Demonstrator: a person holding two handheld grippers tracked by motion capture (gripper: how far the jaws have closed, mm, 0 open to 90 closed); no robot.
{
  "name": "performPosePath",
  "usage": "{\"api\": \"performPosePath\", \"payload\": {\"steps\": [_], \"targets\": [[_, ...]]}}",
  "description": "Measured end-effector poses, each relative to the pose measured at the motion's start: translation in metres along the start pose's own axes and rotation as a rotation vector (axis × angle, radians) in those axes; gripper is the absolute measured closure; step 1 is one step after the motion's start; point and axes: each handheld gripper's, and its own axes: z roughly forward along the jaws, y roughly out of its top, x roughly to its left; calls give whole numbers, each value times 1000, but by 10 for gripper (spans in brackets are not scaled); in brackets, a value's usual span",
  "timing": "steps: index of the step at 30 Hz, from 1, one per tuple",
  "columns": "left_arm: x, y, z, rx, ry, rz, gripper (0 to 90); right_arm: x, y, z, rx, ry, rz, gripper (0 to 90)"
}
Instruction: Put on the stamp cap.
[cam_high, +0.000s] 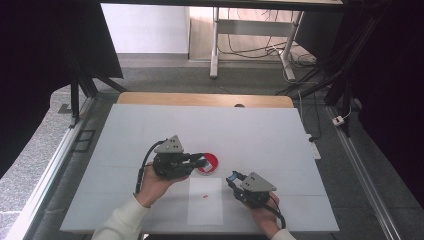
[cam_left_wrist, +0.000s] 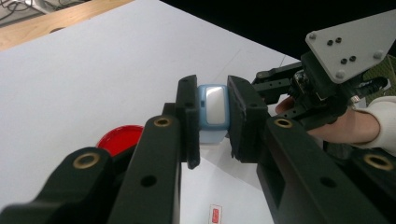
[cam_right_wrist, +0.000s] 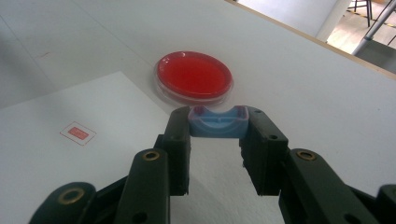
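My left gripper (cam_high: 200, 161) is shut on a small light-blue piece with a white face (cam_left_wrist: 213, 109), held upright between its jaws just above the table. Right beside it lies a round clear dish with red contents (cam_high: 209, 162), which also appears low at the left in the left gripper view (cam_left_wrist: 119, 139). My right gripper (cam_high: 233, 177) is shut on a small blue tray-shaped piece (cam_right_wrist: 218, 123), its hollow side up. It hovers a short way before the red dish (cam_right_wrist: 194, 75). The two grippers point toward each other, a hand's width apart.
A white paper sheet (cam_high: 206, 202) lies at the table's front between my hands, with a tiny red label (cam_high: 205, 196) on it. The white table top (cam_high: 150, 130) has a wooden strip (cam_high: 200, 99) along its far edge. Desk legs and cables stand beyond.
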Motion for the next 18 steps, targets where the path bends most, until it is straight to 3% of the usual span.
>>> {"api": "performPosePath", "payload": {"steps": [18], "targets": [[-3,1,5,-13,-9,-6,747,10,6,4,-15,-2,-22,632]]}}
